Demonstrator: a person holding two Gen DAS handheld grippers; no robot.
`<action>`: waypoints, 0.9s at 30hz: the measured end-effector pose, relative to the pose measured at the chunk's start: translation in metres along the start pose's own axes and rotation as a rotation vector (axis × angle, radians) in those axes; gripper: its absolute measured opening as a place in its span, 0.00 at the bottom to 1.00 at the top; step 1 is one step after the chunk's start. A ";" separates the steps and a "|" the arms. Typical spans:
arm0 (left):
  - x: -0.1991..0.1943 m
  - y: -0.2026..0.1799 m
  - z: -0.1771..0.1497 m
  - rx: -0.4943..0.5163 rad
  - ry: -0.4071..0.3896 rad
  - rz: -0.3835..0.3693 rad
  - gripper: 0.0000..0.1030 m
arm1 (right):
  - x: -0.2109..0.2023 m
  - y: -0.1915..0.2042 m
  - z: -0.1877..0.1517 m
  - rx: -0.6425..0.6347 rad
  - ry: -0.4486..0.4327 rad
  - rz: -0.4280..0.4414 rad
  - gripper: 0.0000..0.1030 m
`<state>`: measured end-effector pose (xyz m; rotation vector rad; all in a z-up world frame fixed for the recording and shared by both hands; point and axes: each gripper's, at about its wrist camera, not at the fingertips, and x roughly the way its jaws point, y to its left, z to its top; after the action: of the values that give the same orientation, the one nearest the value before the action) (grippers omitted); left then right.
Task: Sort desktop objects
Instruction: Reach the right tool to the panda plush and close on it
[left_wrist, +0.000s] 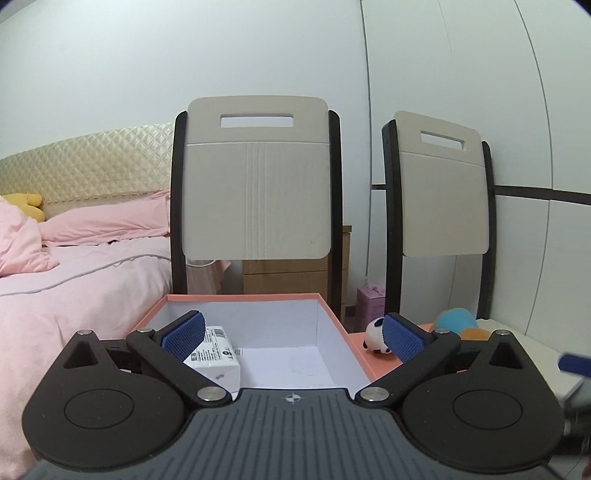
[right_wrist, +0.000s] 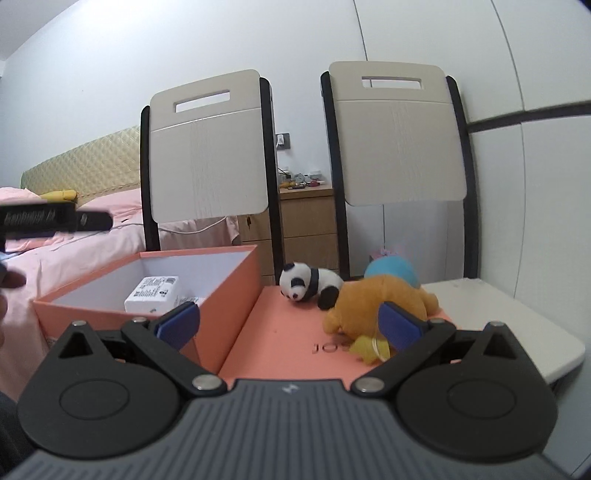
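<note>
Item one, the orange box (right_wrist: 229, 284): open-topped, white inside, standing at the left of the desk (right_wrist: 517, 317). We judge its card walls stiff but thin. A small white carton (right_wrist: 153, 295) already lies inside, at the left.

Item two, the box lid (right_wrist: 280, 332): flat, just beside the box on the right, and carrying the toys.

Item three, the panda plush (right_wrist: 310, 282): small, soft and light by our judgement. It lies on the lid's far end, touching the orange plush (right_wrist: 373, 306). We would take it across the body.

Item four, the orange plush: larger and squashy, and unlikely to slip on ribbed pads. A blue plush (right_wrist: 391, 267) lies behind it, half hidden. We would pinch the orange one at the torso, not at a limb.

Item five, the left claw (left_wrist: 293, 338): fingers spread wide and empty, poised over the box opening.

Item six, the right claw (right_wrist: 290, 323): likewise spread and empty, above the lid, its right finger near the orange plush.

Room and edges: the box's near wall rises between toys and interior, so we expect a lift over it. Two chair backs (right_wrist: 210, 147) stand close behind. The desk's right edge falls away near the toys.
</note>
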<state>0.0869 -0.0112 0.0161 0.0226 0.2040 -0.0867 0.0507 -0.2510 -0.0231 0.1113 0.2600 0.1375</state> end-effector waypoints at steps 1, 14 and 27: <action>-0.001 0.002 -0.001 0.005 -0.004 -0.001 1.00 | 0.004 -0.001 0.006 0.014 0.011 -0.003 1.00; 0.021 0.046 -0.043 -0.002 0.000 0.065 1.00 | 0.108 -0.001 0.036 0.079 0.053 0.063 1.00; 0.034 0.072 -0.056 -0.092 0.047 0.124 1.00 | 0.280 -0.019 0.047 0.185 0.167 -0.045 0.80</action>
<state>0.1151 0.0591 -0.0448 -0.0540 0.2530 0.0471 0.3338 -0.2320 -0.0499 0.2779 0.4419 0.0782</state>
